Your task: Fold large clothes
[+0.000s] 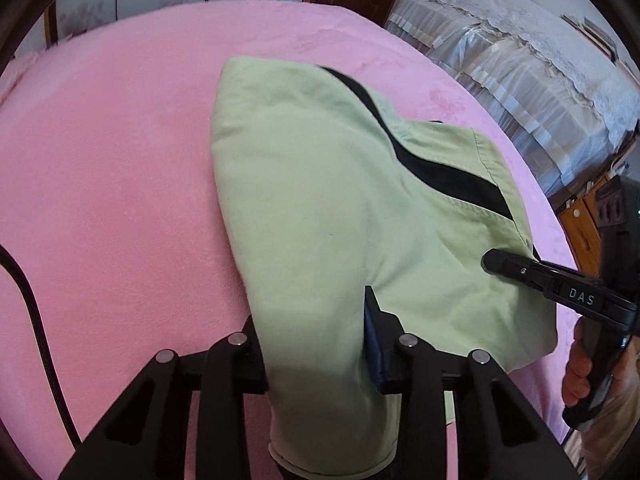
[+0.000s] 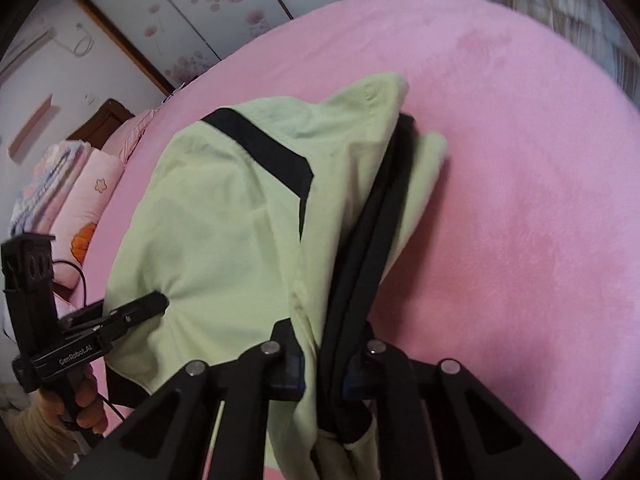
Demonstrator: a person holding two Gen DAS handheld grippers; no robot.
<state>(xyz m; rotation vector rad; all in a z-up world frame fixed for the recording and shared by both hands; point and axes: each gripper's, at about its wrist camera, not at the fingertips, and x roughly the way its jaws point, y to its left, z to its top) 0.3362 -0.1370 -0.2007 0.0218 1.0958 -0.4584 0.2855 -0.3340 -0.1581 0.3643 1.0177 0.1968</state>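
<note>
A light green garment (image 1: 304, 184) with a black stripe (image 1: 436, 172) lies on a pink bed cover (image 1: 100, 184), its near edge raised. My left gripper (image 1: 316, 320) is shut on a thick bunch of this cloth, which drapes over and hides one finger. In the right wrist view the left gripper (image 2: 158, 303) pinches the garment's (image 2: 216, 240) near left edge. My right gripper (image 2: 326, 340) is shut on green cloth together with a black band (image 2: 360, 248) that runs up between its fingers. From the left wrist view the right gripper (image 1: 490, 260) bites the garment's right edge.
The pink bed cover (image 2: 520, 200) spreads wide around the garment. Pillows (image 2: 92, 184) lie at the bed's head. A lace-covered piece of furniture (image 1: 520, 60) stands beyond the bed's right edge. A black cable (image 1: 32, 320) crosses the bed at left. A hand (image 2: 84, 396) holds each gripper handle.
</note>
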